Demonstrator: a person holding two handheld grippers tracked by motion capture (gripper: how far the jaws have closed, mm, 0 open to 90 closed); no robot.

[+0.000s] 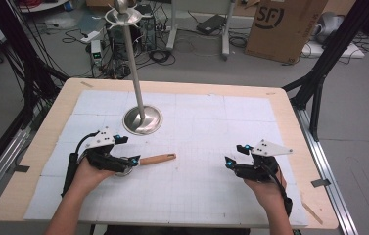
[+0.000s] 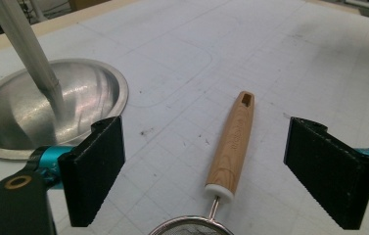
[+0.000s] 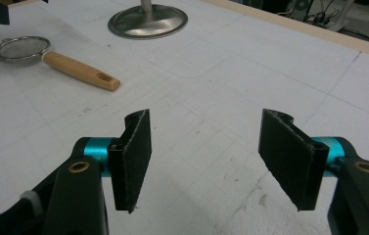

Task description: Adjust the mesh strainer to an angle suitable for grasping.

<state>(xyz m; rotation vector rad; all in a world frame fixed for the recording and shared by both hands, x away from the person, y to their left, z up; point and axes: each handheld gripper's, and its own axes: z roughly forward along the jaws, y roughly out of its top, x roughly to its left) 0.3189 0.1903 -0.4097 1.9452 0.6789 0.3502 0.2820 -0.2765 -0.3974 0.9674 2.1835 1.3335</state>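
One small mesh strainer [image 3: 22,49] with a wooden handle [image 2: 232,145] is laid flat on the white gridded mat [image 1: 196,127], between the wide-spread jaws of the left gripper [image 2: 206,171], near one steel stand [image 1: 142,119] with a round base and tall pole. The right gripper [image 3: 211,156] is held above bare mat well apart from the strainer, its jaws also wide and empty. The mat is spread over one light wooden table [image 1: 289,122], beyond which a grey floor [image 1: 363,122], tangled cables [image 1: 118,54] and one cardboard box [image 1: 284,27] are seen.

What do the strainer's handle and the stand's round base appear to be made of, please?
The strainer handle looks like light unvarnished wood: tan, with faint grain and a matte surface. The stand base looks like polished metal, probably steel: silvery, with blurred reflections.
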